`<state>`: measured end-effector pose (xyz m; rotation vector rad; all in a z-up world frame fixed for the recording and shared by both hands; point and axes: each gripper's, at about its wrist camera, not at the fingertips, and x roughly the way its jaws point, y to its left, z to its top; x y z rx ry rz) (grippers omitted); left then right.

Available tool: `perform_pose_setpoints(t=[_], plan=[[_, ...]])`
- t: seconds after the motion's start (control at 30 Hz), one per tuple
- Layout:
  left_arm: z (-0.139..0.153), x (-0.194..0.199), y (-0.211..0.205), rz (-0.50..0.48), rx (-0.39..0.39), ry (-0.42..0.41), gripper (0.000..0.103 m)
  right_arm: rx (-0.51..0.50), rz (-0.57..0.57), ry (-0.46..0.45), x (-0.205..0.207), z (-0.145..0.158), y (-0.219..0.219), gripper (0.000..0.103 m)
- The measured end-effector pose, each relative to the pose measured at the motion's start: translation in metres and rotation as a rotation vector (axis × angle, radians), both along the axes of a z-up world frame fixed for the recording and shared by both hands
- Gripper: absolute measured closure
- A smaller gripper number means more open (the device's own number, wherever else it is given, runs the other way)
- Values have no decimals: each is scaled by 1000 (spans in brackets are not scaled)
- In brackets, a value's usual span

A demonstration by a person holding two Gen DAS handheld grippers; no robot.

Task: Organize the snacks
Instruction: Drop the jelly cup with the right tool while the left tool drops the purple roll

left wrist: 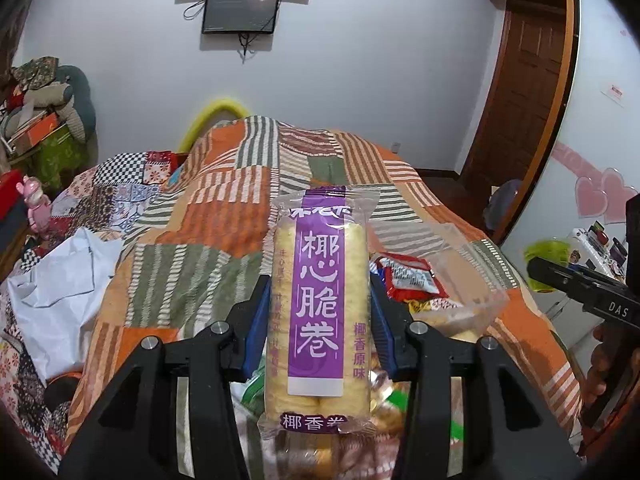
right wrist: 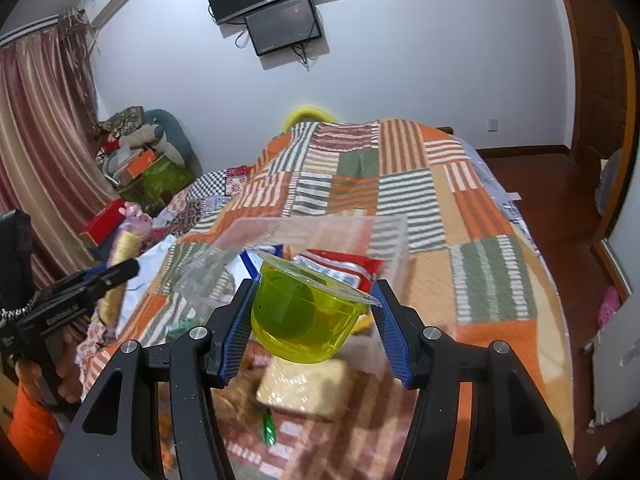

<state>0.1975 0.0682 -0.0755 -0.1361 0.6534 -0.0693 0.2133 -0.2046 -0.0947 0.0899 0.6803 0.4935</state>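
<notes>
step: carrying snacks to the box (right wrist: 320, 236) on the bed (right wrist: 480, 220) | left gripper (left wrist: 320, 316): jaws pinch the roll pack (left wrist: 318, 312), up in the air | right gripper (right wrist: 312, 320): jaws pinch the jelly cup (right wrist: 308, 312), just above the box | next: lower each into the box, then let go

Across the bed we see a patchwork blanket (right wrist: 420, 200) of orange, green and white striped squares. On the far white wall hang two dark screens (left wrist: 242, 10), one just under the other, with cables dangling beneath. We find striped curtains (right wrist: 36, 128) at the far left, beside a heap of clothes and boxes (right wrist: 140, 148). A wooden door (left wrist: 528, 92) stands at the right, and white crumpled paper (left wrist: 60, 280) lies near left.
</notes>
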Motion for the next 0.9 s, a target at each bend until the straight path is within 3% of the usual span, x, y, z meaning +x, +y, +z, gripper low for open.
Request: perform_pose_setpoints(t=[0.4,0.9], plan=[[-13,40,-13,-25,9,27,58,-12,72,13,26,-11,38,49],[-41,90,-9,12,-24,116,58,-80,150,102,56,-38,73,49]])
